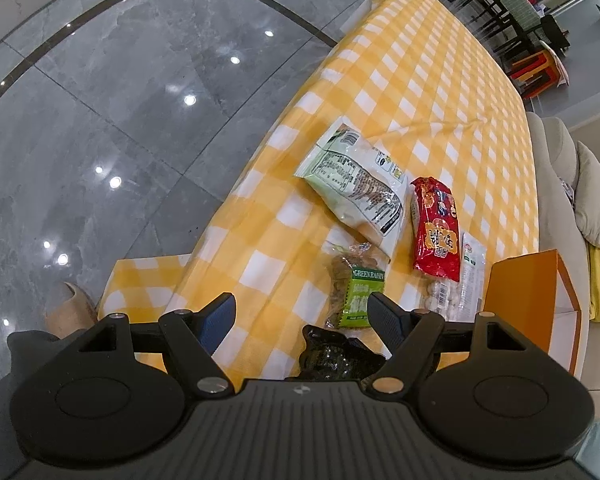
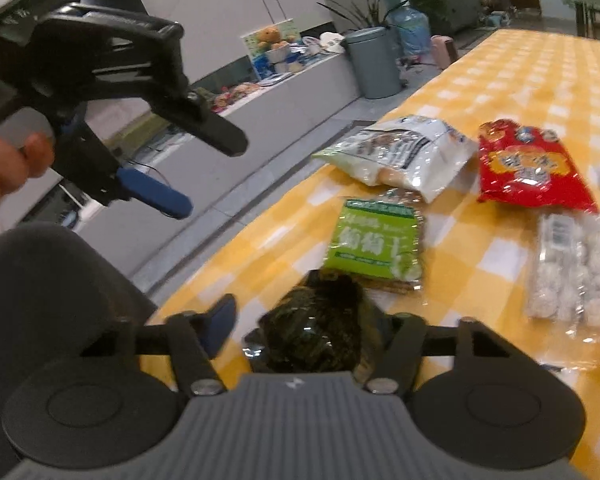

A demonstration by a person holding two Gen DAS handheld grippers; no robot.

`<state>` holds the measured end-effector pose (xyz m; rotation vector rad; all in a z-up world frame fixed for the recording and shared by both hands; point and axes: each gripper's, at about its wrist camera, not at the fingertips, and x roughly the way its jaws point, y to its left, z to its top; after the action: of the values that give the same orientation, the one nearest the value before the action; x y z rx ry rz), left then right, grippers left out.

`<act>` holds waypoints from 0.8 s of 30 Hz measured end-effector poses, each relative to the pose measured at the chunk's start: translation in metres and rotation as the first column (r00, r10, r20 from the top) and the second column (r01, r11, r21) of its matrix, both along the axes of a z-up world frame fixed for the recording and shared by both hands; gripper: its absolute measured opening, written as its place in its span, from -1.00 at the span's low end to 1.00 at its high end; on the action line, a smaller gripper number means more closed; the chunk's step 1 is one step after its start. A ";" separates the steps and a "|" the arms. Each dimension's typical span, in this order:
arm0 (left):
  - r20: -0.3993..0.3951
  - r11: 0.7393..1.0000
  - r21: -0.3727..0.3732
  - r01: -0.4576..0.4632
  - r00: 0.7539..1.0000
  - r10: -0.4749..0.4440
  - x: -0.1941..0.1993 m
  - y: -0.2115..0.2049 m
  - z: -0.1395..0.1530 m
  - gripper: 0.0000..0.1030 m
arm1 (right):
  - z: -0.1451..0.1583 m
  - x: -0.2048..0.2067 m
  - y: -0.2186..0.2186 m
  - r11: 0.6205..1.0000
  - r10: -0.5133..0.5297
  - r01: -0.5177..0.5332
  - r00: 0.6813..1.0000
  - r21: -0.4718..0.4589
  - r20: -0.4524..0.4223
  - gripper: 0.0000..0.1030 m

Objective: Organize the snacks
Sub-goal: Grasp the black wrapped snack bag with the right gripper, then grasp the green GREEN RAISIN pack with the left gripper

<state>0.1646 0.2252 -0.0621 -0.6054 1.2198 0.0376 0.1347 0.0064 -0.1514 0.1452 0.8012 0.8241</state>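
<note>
A dark green crinkly packet (image 2: 316,332) sits between the fingers of my right gripper (image 2: 312,312), which is shut on it; the blue left pad (image 2: 220,320) meets the wrapper's edge and the packet hides the right finger. The same packet (image 1: 332,352) shows low in the left wrist view. Just beyond it lie a green raisin pack (image 2: 374,236), a white-green bag (image 2: 404,156), a red bag (image 2: 528,164) and a clear pack of white balls (image 2: 572,280). My left gripper (image 1: 300,304) hangs open above the table's near edge, holding nothing, and shows up at upper left as the left gripper (image 2: 210,176) in a hand.
The yellow checked tablecloth (image 1: 420,80) runs far back. An orange box (image 1: 532,304) stands at the right by a pale sofa (image 1: 560,160). A narrow white packet (image 1: 474,268) lies beside the red bag. Grey tiled floor (image 1: 120,120) drops off on the left.
</note>
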 end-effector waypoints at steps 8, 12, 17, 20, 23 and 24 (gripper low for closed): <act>0.004 1.000 -0.013 0.003 1.000 -0.003 0.000 -0.002 -0.001 0.71 | 0.003 -0.011 0.003 0.999 0.011 -0.006 0.996 -0.053 0.089 -0.11; 0.046 0.999 -0.044 0.026 0.999 -0.024 0.000 -0.008 0.005 0.71 | 0.009 -0.022 -0.001 0.991 0.027 -0.010 0.992 -0.131 0.126 -0.12; 0.058 0.997 -0.067 0.049 0.997 -0.045 0.008 -0.024 0.003 0.71 | 0.013 -0.025 -0.020 0.983 -0.039 0.053 0.996 -0.177 0.081 -0.12; 0.048 0.996 -0.056 0.074 0.996 -0.072 0.017 -0.039 -0.003 0.71 | 0.014 -0.020 -0.035 0.974 -0.109 0.116 0.993 -0.193 0.049 -0.12; 0.032 0.996 -0.040 0.077 0.997 -0.076 0.028 -0.056 -0.011 0.71 | 0.013 -0.014 -0.040 0.959 -0.170 0.175 0.985 -0.222 0.044 -0.12; 0.015 0.997 -0.036 0.069 0.998 -0.069 0.033 -0.062 -0.015 0.71 | 0.013 -0.011 -0.042 0.956 -0.189 0.192 0.981 -0.222 0.035 -0.12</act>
<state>0.1972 0.1633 -0.0774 -0.5936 1.2294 -0.0468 0.1237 -0.0355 -0.1382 0.0151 0.8483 0.5468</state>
